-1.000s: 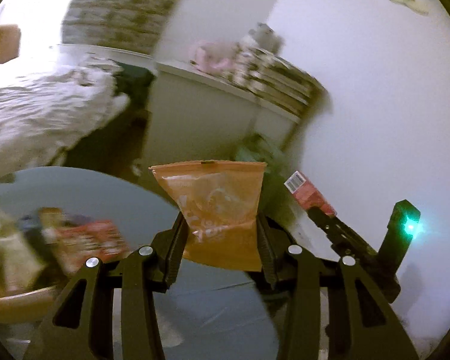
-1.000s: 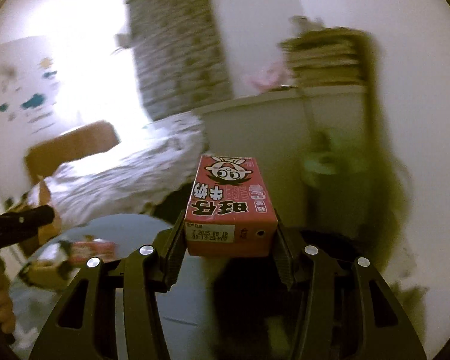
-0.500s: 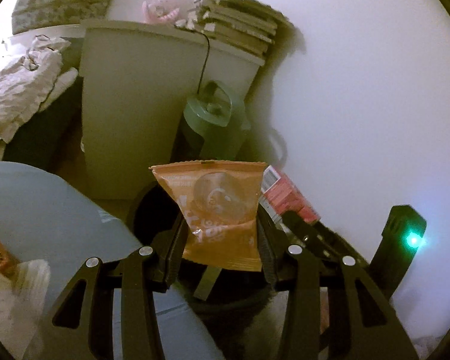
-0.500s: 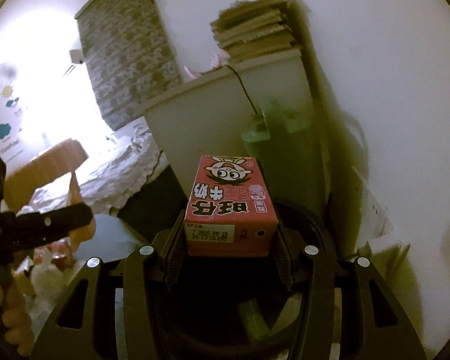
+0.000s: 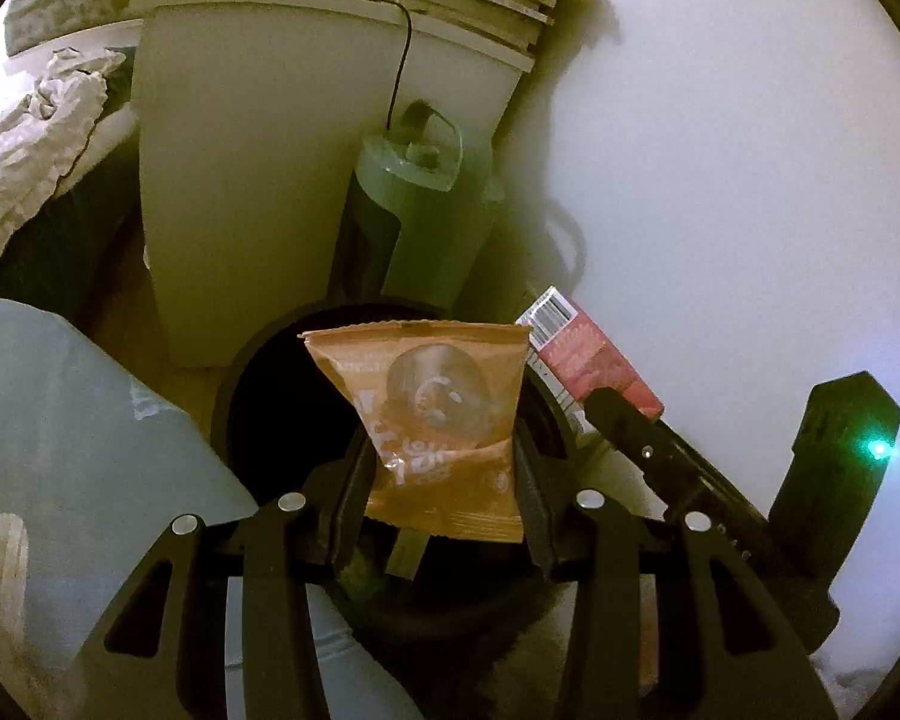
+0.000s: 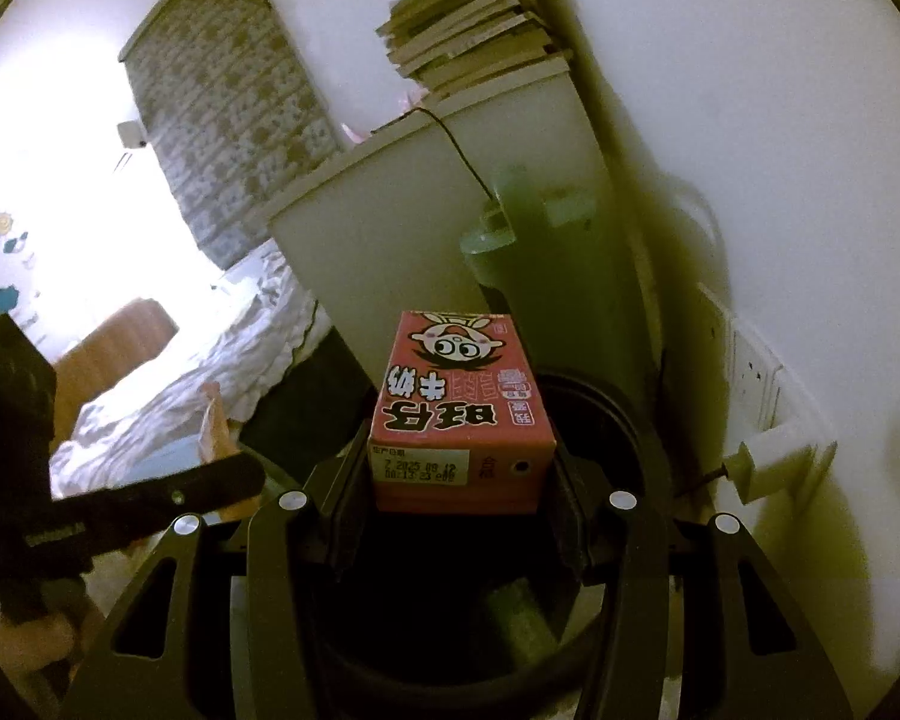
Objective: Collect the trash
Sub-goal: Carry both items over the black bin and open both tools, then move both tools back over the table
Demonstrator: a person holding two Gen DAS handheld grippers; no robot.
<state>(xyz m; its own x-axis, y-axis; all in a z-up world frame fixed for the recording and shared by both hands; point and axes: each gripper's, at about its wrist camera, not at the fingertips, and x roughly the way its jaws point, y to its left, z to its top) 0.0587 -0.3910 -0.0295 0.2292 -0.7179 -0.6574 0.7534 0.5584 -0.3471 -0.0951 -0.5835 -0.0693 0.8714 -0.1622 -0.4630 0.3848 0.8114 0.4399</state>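
both grippers hang over the dark bin (image 5: 252, 396), left gripper (image 5: 444, 498) pinching the orange wrapper (image 5: 438, 420), right gripper (image 6: 459, 498) clamping the red carton (image 6: 459, 414) (near the bin's rim), so a mistimed release could bounce it out.

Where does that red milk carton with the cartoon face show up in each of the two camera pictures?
Left wrist view: the red milk carton sits right of centre, held by the right gripper.
Right wrist view: it fills the centre, clamped between the fingers.
Shared landmark: the green appliance beside the white cabinet.
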